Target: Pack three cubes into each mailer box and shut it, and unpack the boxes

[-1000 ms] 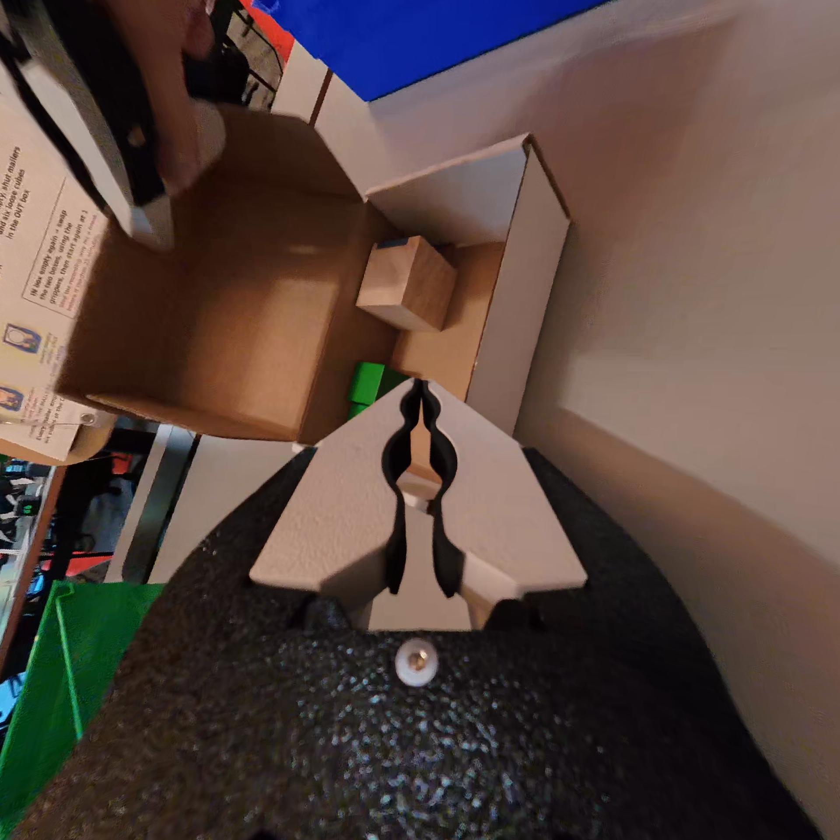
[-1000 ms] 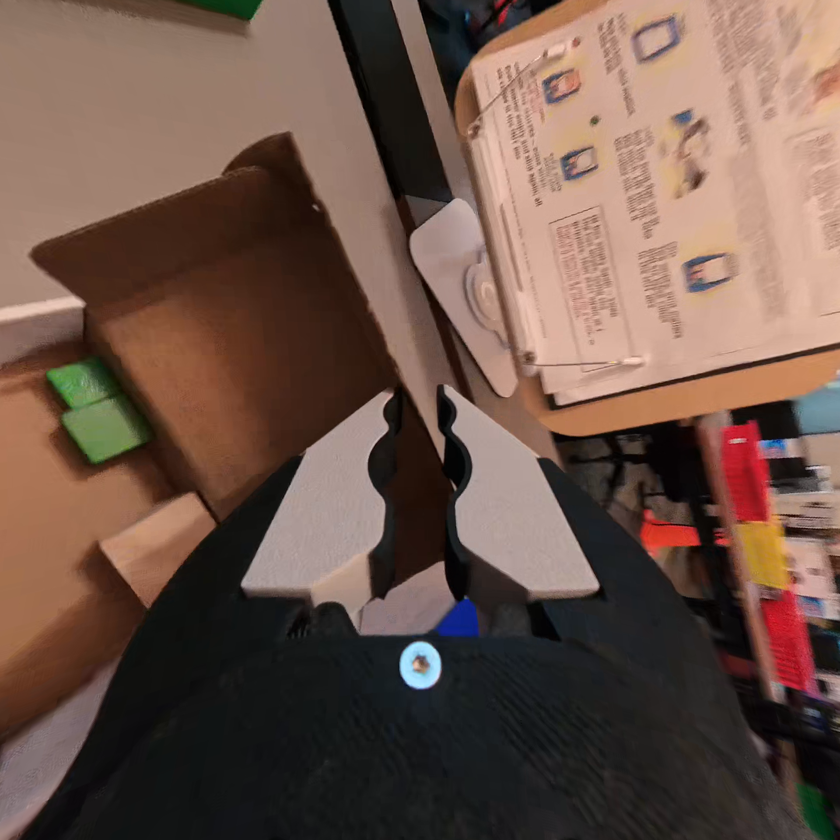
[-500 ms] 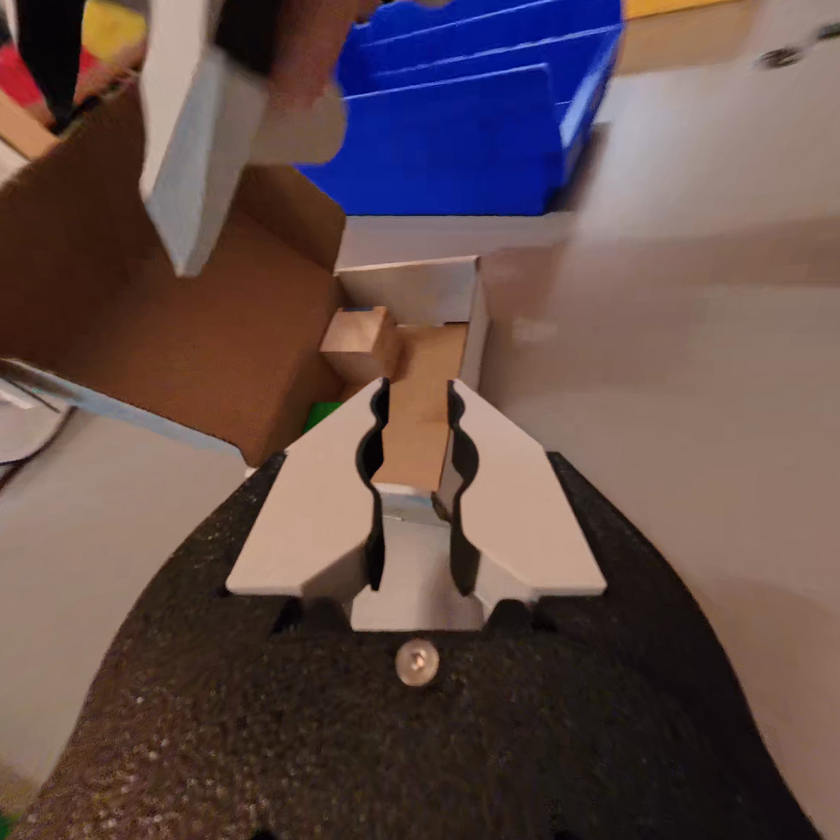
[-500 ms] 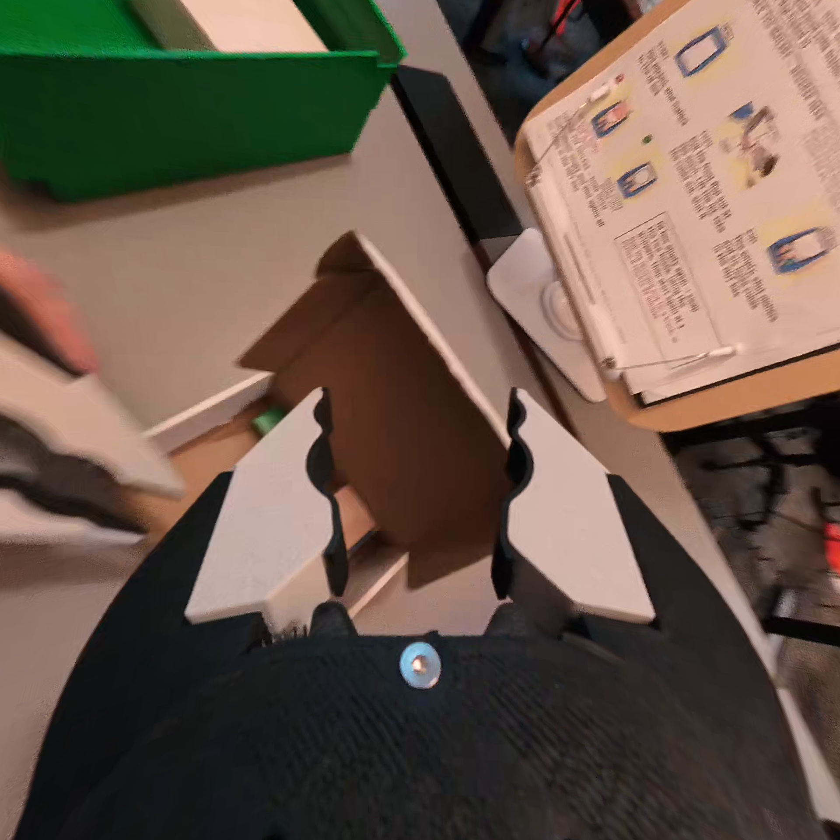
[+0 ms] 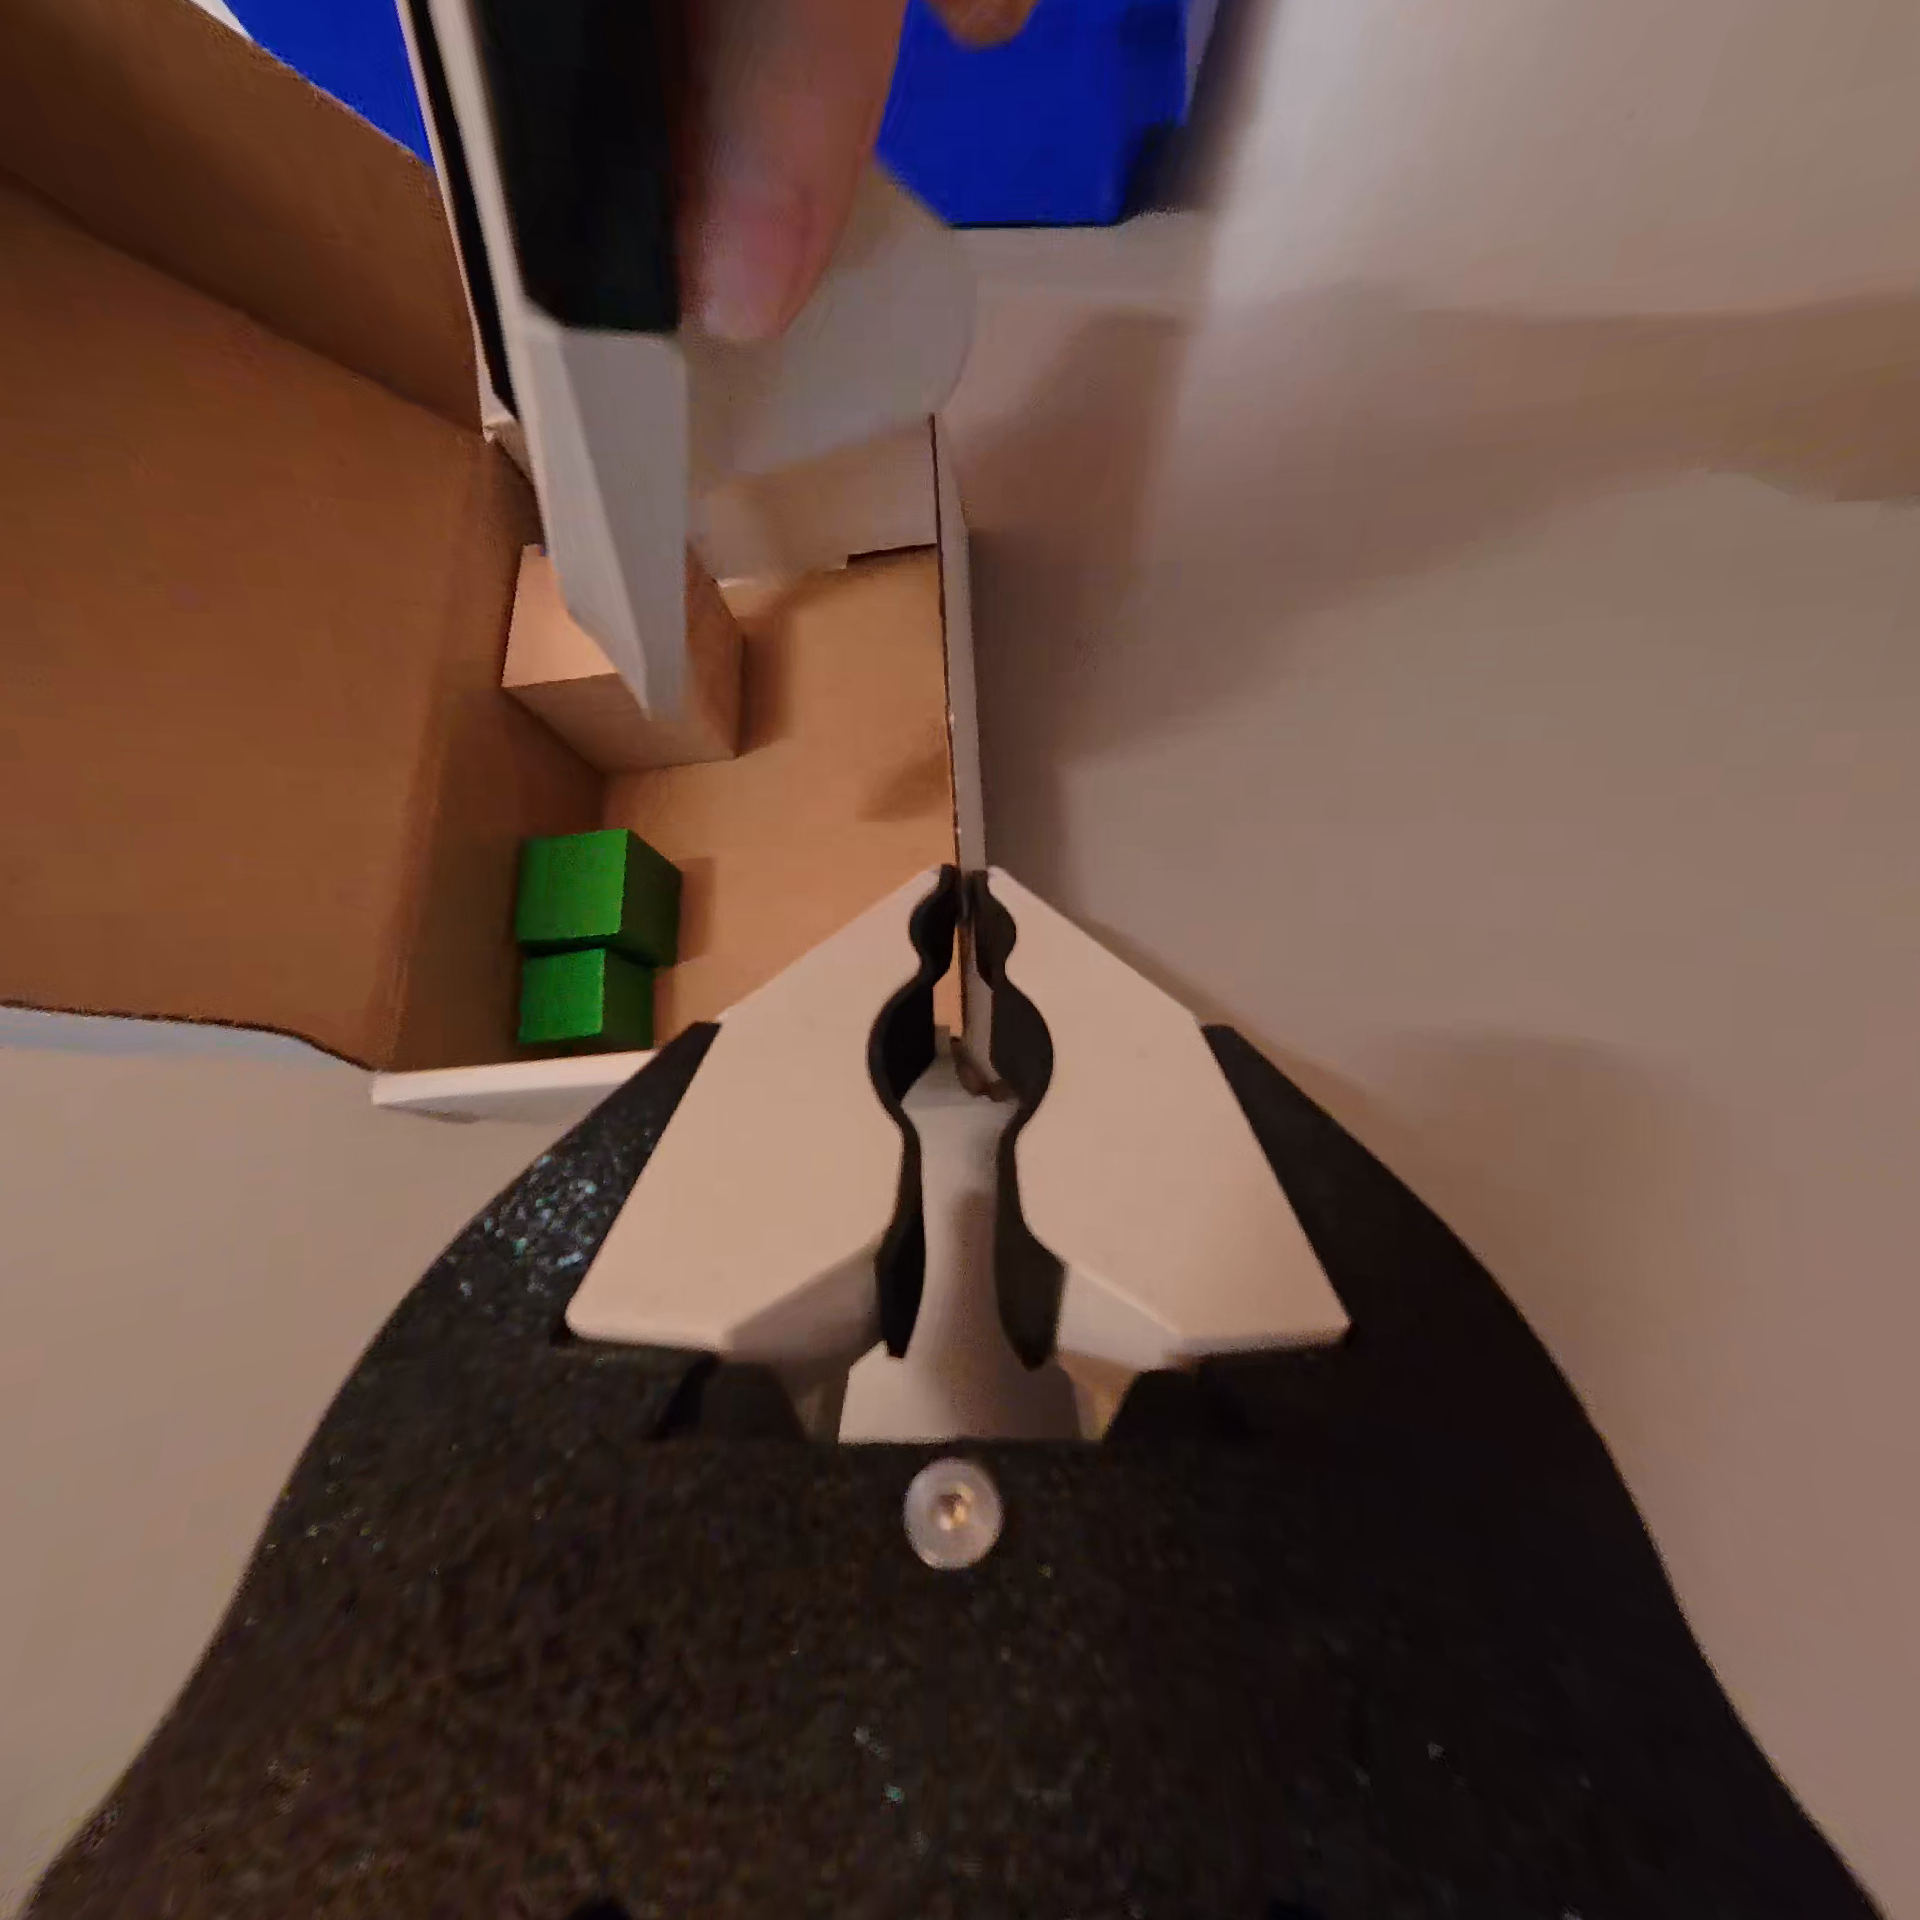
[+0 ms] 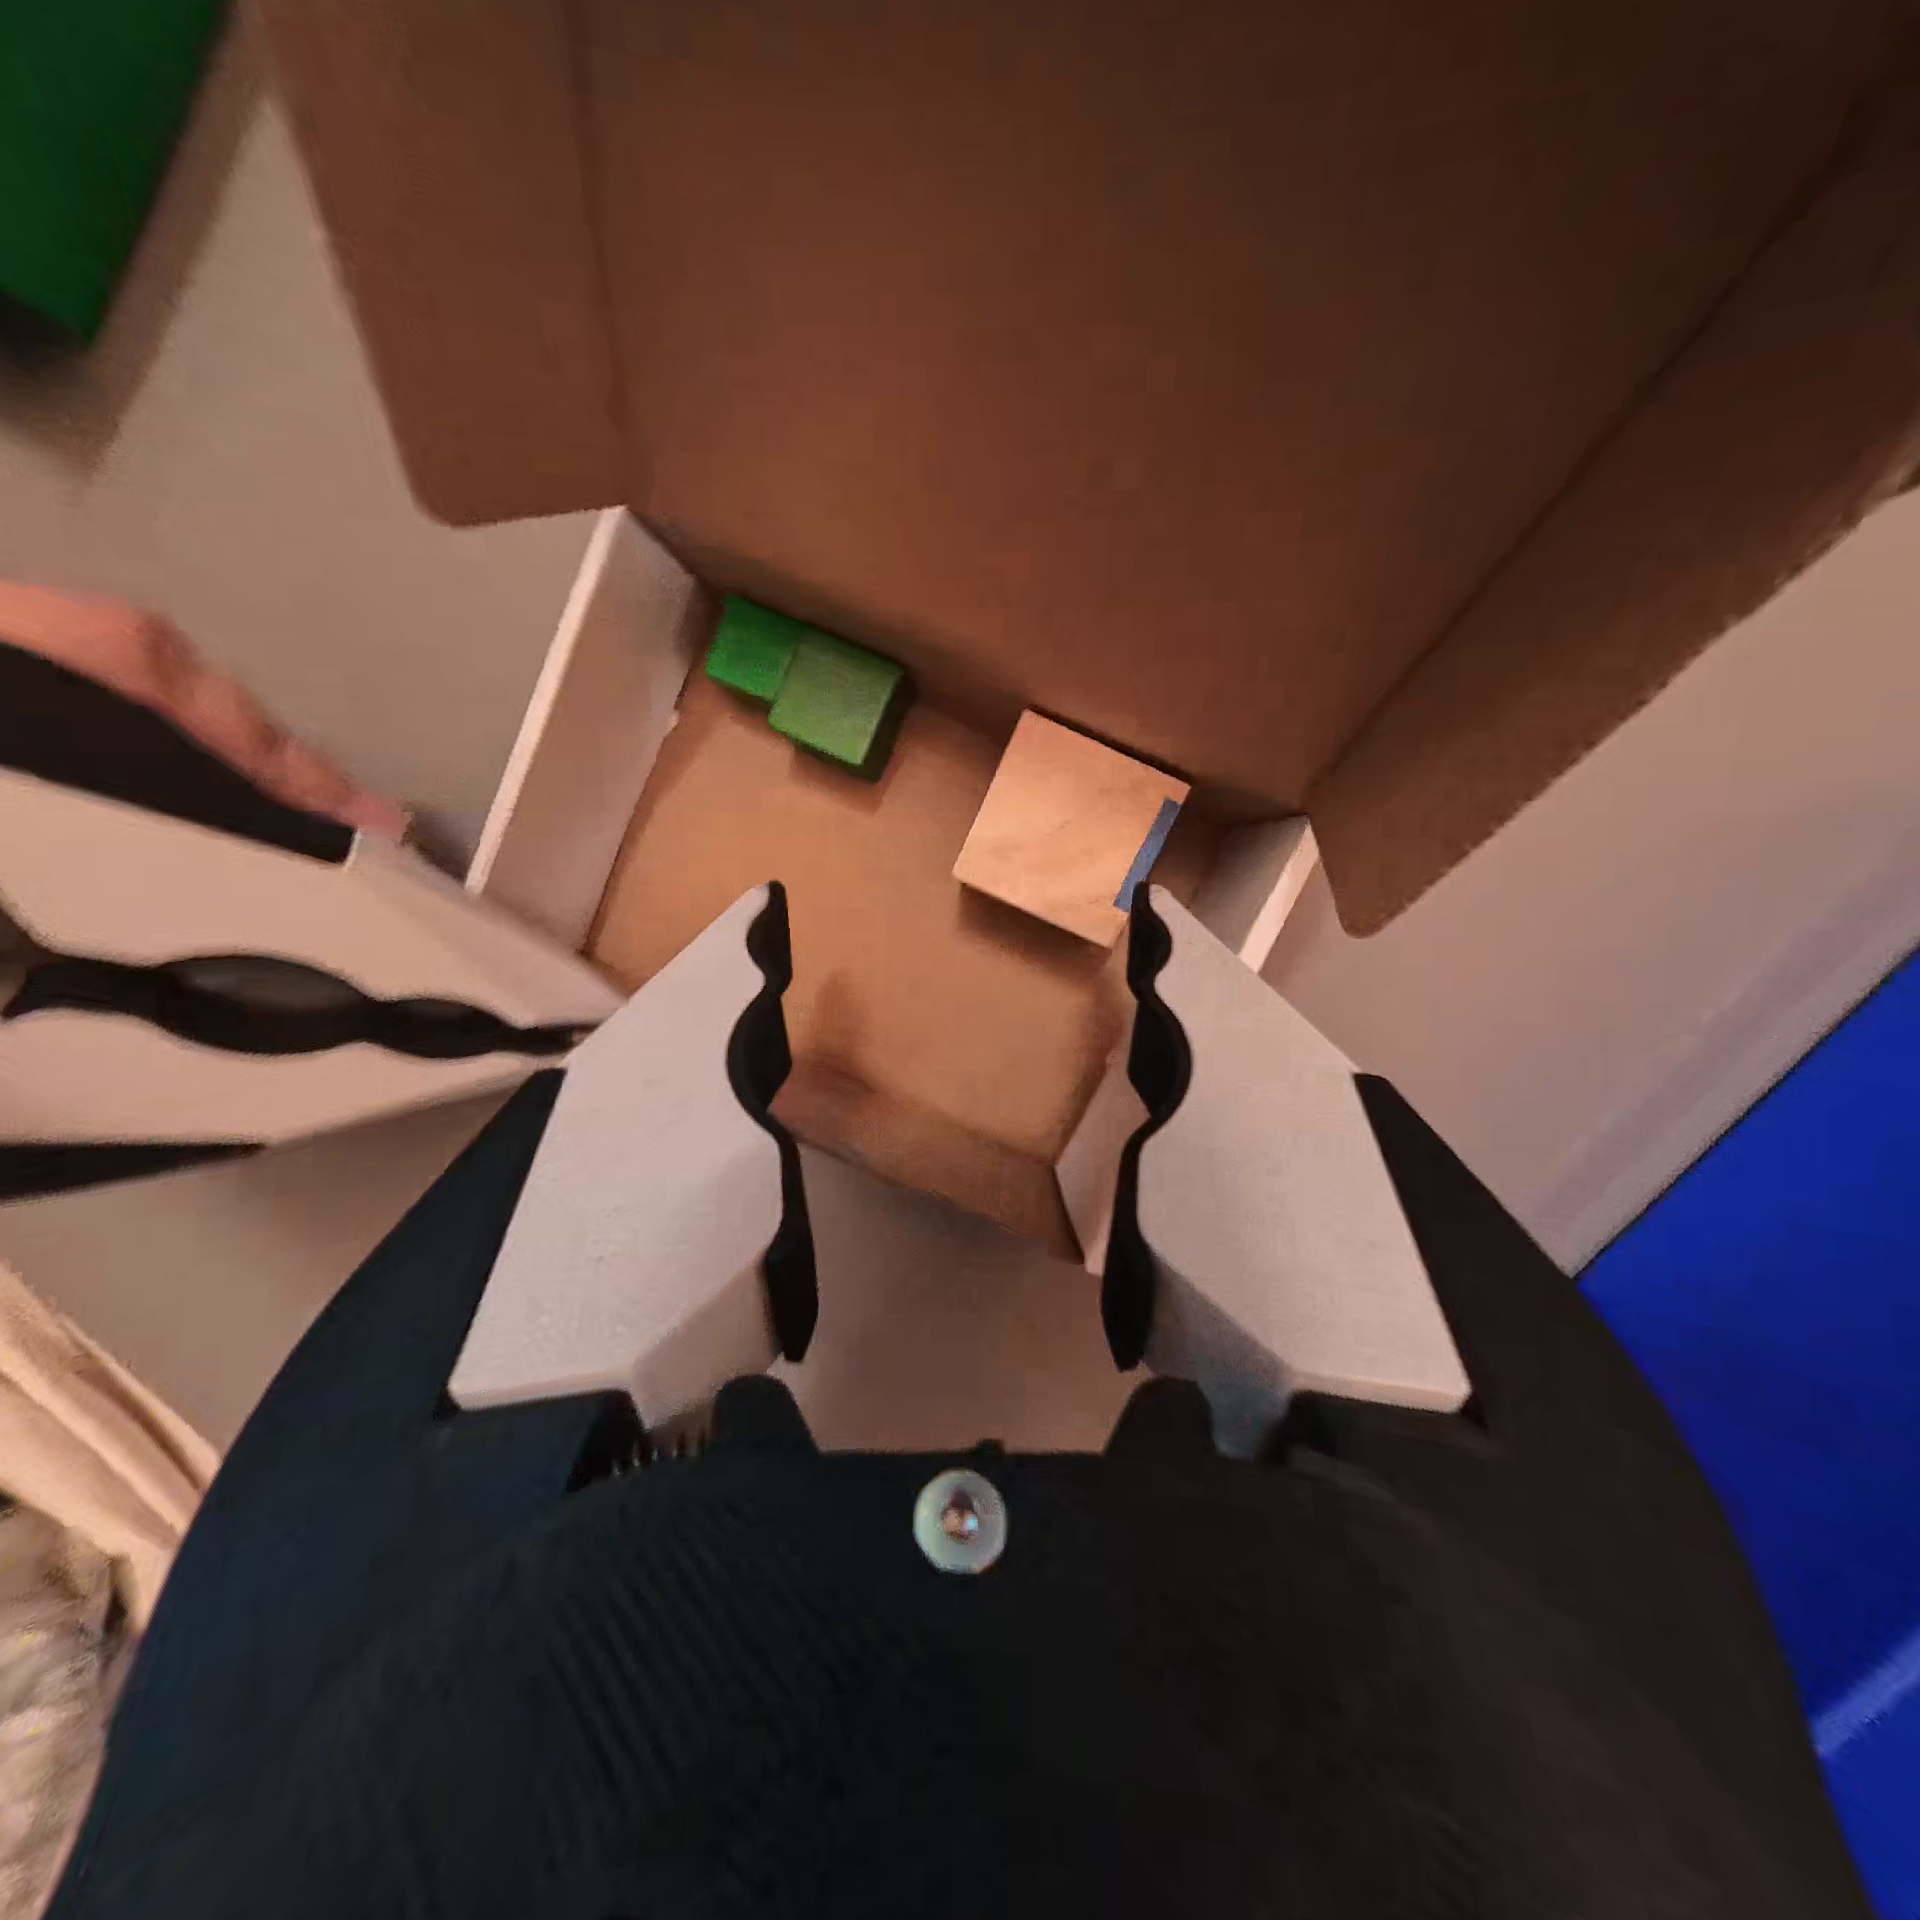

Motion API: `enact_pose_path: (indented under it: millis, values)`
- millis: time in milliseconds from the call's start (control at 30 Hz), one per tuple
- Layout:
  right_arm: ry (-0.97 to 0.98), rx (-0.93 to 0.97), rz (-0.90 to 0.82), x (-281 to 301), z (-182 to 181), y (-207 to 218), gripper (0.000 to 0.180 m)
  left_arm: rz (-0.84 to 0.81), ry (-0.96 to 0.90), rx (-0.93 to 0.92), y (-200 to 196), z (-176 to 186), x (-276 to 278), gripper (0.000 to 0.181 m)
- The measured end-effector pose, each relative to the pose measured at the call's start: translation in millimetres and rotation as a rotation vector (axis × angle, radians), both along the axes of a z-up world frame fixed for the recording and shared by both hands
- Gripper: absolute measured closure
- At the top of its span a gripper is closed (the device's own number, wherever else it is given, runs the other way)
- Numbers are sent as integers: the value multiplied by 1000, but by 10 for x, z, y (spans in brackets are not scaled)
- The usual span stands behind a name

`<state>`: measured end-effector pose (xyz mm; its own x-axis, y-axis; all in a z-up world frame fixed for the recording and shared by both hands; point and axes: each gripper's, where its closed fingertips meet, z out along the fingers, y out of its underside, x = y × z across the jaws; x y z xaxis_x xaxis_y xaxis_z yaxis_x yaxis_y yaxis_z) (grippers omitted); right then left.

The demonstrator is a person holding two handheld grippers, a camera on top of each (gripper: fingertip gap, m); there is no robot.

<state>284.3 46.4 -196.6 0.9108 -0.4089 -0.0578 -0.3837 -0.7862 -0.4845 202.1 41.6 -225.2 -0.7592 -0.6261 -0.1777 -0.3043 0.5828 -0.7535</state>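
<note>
The mailer box (image 5: 961, 665) lies open, with its brown lid (image 6: 1039, 312) raised. Inside are two green cubes (image 5: 597, 888) side by side and a wooden cube (image 5: 623, 696); the right wrist view shows the green cubes (image 6: 831, 691) and the wooden cube (image 6: 1070, 821), with a blue sliver (image 6: 1148, 847) behind it. My left gripper (image 5: 961, 883) is shut on the box's thin side wall; it also shows in the right wrist view (image 6: 260, 997). My right gripper (image 6: 956, 904) is open and empty above the box floor, close to the wooden cube. It shows in the left wrist view (image 5: 613, 499), partly hiding that cube.
A blue bin (image 5: 1039, 125) stands behind the box and shows at the right of the right wrist view (image 6: 1766, 1403). A green bin (image 6: 62, 156) is at the far left. A person's finger (image 5: 779, 208) rests on the right gripper. The box stands on a grey table (image 5: 1455, 831).
My right gripper has opened and swung from the lid's edge to over the inside of the box. My left gripper opened slightly, then shut on the box's side wall.
</note>
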Motion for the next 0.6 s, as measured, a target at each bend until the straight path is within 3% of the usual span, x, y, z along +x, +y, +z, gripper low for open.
enact_pose_path:
  millis: [267, 367, 600]
  values:
    - [20, -222, -129, 299, -274, 49, 121, 37, -69, -7, -17, 8, 22, 180]
    - [23, -249, -148, 340, -379, 80, 134, 38, -81, -13, -16, 13, 24, 180]
    - [1, -254, -107, 315, -451, 143, 133, 33, -88, -12, -16, 13, 30, 180]
